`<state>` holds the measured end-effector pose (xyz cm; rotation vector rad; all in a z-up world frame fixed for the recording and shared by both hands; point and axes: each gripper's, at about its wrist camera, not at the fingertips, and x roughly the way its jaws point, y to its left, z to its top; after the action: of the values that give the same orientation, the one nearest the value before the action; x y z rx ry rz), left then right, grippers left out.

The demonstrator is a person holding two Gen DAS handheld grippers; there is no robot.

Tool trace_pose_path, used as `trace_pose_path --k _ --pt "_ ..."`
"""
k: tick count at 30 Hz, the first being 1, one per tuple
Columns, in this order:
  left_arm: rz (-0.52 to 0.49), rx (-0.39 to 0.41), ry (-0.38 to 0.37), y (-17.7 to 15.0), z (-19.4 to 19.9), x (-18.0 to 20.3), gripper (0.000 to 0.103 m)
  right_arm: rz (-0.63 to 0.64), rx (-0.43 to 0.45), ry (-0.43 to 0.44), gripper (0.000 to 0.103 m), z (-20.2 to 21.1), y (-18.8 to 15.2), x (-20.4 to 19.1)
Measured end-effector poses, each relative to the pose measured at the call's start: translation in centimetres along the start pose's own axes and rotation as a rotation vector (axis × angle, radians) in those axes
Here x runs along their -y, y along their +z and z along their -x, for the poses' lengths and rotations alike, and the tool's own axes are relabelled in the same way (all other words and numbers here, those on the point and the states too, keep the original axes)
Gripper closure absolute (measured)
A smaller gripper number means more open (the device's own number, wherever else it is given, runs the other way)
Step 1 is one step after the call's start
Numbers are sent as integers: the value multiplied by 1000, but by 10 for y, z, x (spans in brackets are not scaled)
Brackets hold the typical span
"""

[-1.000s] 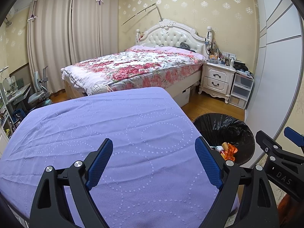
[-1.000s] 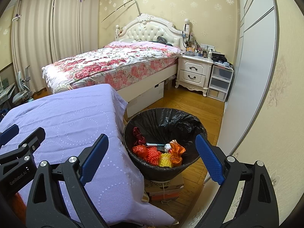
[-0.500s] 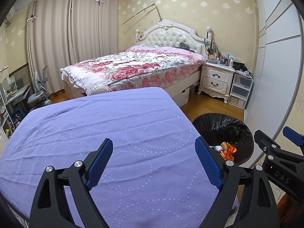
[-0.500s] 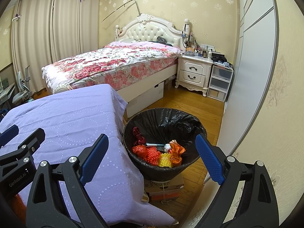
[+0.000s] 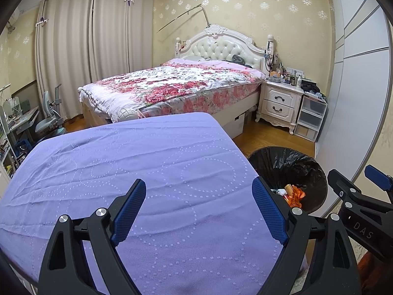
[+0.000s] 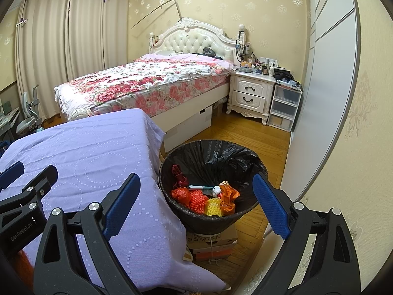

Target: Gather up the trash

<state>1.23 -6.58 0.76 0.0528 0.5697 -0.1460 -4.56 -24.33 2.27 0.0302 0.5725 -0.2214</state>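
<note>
Left gripper (image 5: pixel 199 211), jaws wide apart and holding nothing, above the purple cloth (image 5: pixel 137 172) beside the bin (image 6: pixel 211 223). Right gripper (image 6: pixel 196 206), jaws likewise wide and empty, over the bin's near rim. Trash (image 6: pixel 208 198), red, orange and yellow, lies inside the bin, which stands on a box (image 6: pixel 212 242).

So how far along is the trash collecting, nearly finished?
It looks close to done. Several crumpled wrappers already lie in the bin beside the table. Nothing is in hand: the left hand-held gripper and the right hand-held gripper are both open and empty. The purple cloth shows no trash, so little seems left.
</note>
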Motion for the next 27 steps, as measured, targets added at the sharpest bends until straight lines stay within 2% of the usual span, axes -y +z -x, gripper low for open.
trace_pose_path --k 27 --pt "-12 6 -16 3 0 0 18 2 3 1 12 4 2 -2"
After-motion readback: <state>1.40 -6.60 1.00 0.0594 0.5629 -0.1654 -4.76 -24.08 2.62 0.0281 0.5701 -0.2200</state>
